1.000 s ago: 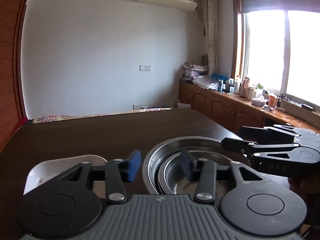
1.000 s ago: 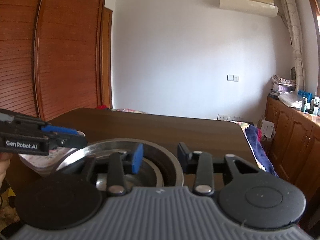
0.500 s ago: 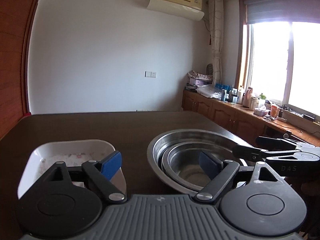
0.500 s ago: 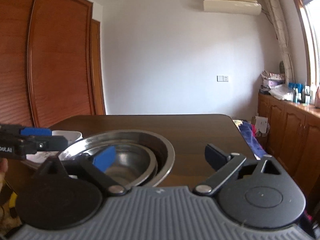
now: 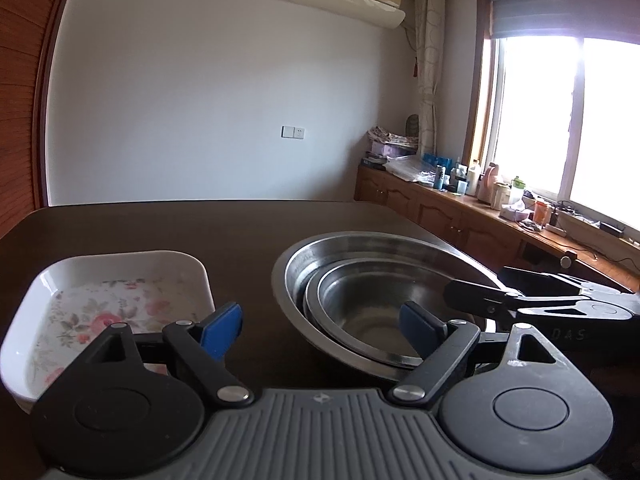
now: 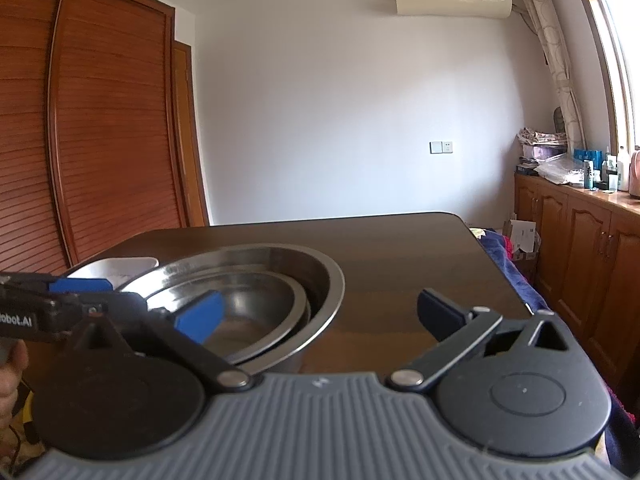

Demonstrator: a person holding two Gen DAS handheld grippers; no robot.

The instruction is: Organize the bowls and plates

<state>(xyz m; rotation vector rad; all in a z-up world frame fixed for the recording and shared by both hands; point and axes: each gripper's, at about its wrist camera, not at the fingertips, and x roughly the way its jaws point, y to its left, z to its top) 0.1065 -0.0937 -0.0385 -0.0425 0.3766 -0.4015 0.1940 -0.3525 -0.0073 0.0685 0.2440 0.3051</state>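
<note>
Three steel bowls sit nested on the dark table [image 5: 160, 224], the largest bowl [image 5: 360, 240] holding a smaller one [image 5: 360, 304]. A white rectangular dish [image 5: 120, 258] with a flower pattern lies to their left. My left gripper [image 5: 320, 328] is open just before the bowls' near left rim, its blue pads touching nothing. My right gripper [image 6: 320, 314] hovers at the same bowls [image 6: 240, 300]. Its jaws are opening; the big bowl's right rim shows between the pads, untouched. Each gripper appears side-on in the other view: the right gripper [image 5: 480, 286] and the left gripper [image 6: 100, 294].
A wooden wardrobe [image 6: 100, 140] stands left of the table. Low cabinets [image 5: 460, 216] with bottles and clutter run under the window on the right. The table's far half is bare dark wood. A hand [image 6: 10, 376] shows at the left edge.
Both grippers' jaws swung from narrow to wide apart. Both cameras sank slightly, and the bowls and the white dish now show more fully.
</note>
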